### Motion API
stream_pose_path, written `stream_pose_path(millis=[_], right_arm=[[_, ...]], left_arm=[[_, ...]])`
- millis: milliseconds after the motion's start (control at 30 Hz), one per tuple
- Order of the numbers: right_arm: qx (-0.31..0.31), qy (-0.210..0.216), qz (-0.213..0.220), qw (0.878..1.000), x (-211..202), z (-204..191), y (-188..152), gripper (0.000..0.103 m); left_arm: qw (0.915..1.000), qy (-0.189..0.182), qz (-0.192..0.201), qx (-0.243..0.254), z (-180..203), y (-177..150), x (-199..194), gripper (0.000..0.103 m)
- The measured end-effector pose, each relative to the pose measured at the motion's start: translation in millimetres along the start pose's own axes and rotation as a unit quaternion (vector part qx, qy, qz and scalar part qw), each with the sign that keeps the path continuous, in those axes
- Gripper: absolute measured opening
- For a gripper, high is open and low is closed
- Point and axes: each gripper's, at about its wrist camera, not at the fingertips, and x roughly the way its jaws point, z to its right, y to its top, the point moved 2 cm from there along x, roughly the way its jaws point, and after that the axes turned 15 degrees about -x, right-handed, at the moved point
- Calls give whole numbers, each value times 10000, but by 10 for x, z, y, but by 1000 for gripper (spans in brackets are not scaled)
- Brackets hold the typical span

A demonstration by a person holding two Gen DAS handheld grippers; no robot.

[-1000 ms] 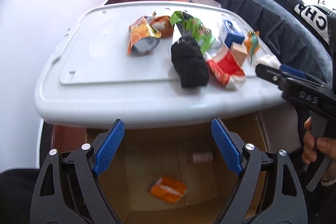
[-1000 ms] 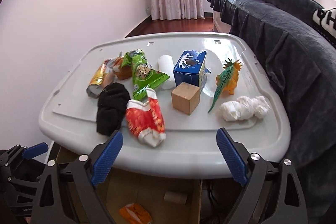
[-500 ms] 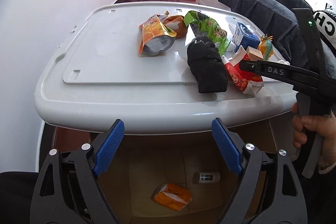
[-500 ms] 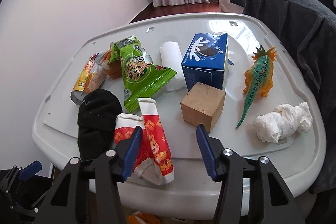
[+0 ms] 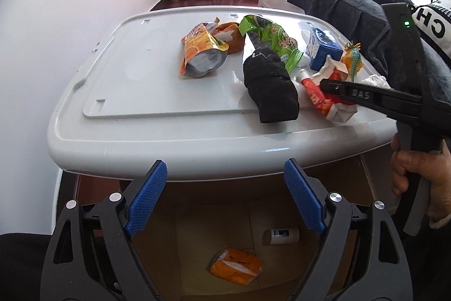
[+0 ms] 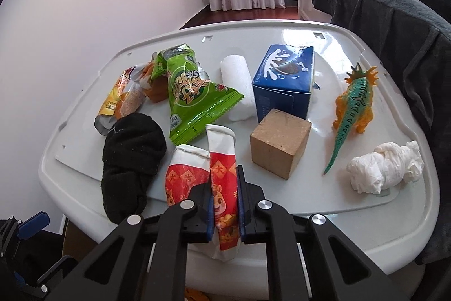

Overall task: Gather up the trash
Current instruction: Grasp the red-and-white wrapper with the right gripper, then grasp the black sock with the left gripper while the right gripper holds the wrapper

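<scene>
A crushed red and white paper cup [image 6: 222, 182] lies at the near edge of the white plastic lid [image 6: 366, 216]; my right gripper [image 6: 225, 205] is shut on it, blue pads pressed on both sides. The same cup [image 5: 318, 95] shows in the left wrist view beside the right gripper's black body. Other trash on the lid: a green snack bag [image 6: 191, 92], an orange-yellow wrapper [image 6: 121, 100], a crumpled white tissue [image 6: 383, 168]. My left gripper [image 5: 225, 199] hangs open, empty, in front of the lid above a cardboard box [image 5: 253, 244] that holds an orange packet [image 5: 236, 270] and a small bottle [image 5: 282, 236].
Also on the lid stand a black sock [image 6: 129, 160], a wooden cube [image 6: 279, 148], a blue carton [image 6: 284, 83], a white roll [image 6: 236, 86] and a toy dinosaur [image 6: 355, 106]. A dark blanket [image 6: 394, 4] lies along the right. A hand [image 5: 417, 177] holds the right gripper's handle.
My right gripper moved forward and down to the red and white cup and its jaws closed on it. The left gripper stayed open over the box.
</scene>
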Motion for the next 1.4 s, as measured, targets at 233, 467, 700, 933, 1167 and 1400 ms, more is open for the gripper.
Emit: stream_pose_path(millis=[233, 467, 700, 933, 1167, 1400], right_arm=[[-69, -463, 127, 9988, -345, 131, -81, 12], [132, -872, 134, 9960, -682, 306, -325, 12], [377, -1119, 365, 9923, -925, 481, -395, 12], [341, -1142, 352, 9923, -868, 471, -368, 12], [402, -1063, 292, 9931, -804, 485, -371, 12], [424, -1026, 161, 9937, -704, 496, -367, 12]], left_arm=[[9999, 115, -46, 37, 62, -6, 14, 82], [9999, 44, -125, 33, 287, 89, 107, 82], [10000, -2, -83, 19, 598, 328, 314, 82], [9998, 71, -84, -136, 679, 570, 616, 82], [9992, 327, -103, -202, 634, 666, 949, 82], [9991, 306, 272, 92, 615, 606, 952, 48]])
